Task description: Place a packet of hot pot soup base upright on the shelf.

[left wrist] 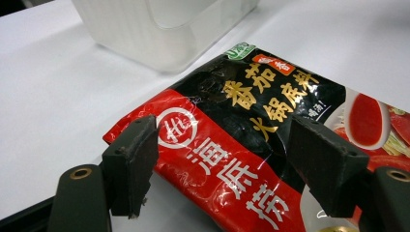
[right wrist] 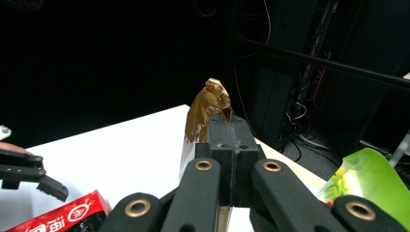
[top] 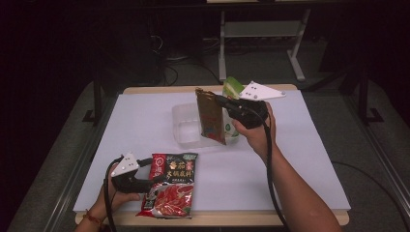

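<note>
Carrying brown pouch (top: pixel 211 116), clenched in right gripper (top: pixel 218 100), above clear tub (top: pixel 186 126) at frame centre; likely lowering next. Left gripper (left wrist: pixel 232 159) released, straddling red packet (left wrist: pixel 251 145).

Seen from above the near edge in the high view, looking forward and down over the whole white table (top: pixel 145 121), far enough back to take in the dark room behind. Looked at very close and low in the left gripper view, down along two black jaws onto the red packet (left wrist: pixel 227 159) and the clear plastic tub (left wrist: pixel 164 29), both also found in the high view. Aimed level across the table in the right gripper view, past the brown packet (right wrist: pixel 205 116) toward dark racks, with the red packet again at the lower left.
</note>
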`<state>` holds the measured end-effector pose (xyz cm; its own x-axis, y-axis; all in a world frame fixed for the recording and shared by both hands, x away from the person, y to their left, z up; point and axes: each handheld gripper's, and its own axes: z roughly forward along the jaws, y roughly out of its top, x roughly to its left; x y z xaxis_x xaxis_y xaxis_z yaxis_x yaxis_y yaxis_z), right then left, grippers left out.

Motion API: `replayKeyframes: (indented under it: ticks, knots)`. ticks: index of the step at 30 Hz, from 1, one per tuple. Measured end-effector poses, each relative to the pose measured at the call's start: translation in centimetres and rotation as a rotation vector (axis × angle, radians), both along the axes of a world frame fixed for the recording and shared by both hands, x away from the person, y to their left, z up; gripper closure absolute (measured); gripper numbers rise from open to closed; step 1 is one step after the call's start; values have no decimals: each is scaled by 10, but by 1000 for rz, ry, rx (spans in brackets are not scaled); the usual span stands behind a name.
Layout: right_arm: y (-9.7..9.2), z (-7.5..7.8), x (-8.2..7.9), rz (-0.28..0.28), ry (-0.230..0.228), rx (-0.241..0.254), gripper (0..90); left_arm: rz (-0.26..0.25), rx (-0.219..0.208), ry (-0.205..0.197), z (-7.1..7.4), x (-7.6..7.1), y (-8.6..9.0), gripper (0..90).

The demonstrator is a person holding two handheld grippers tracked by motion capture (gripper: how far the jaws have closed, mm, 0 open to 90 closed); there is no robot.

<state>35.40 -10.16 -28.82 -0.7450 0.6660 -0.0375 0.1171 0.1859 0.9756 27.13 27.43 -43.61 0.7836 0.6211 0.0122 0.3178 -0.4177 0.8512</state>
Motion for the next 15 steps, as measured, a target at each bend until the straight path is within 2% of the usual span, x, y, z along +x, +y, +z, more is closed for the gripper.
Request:
replayKeyframes:
  ticks: [15]
  knots:
    - [15,-7,25,-56,4,-10,900,-5,1,2,0,0,0,264]
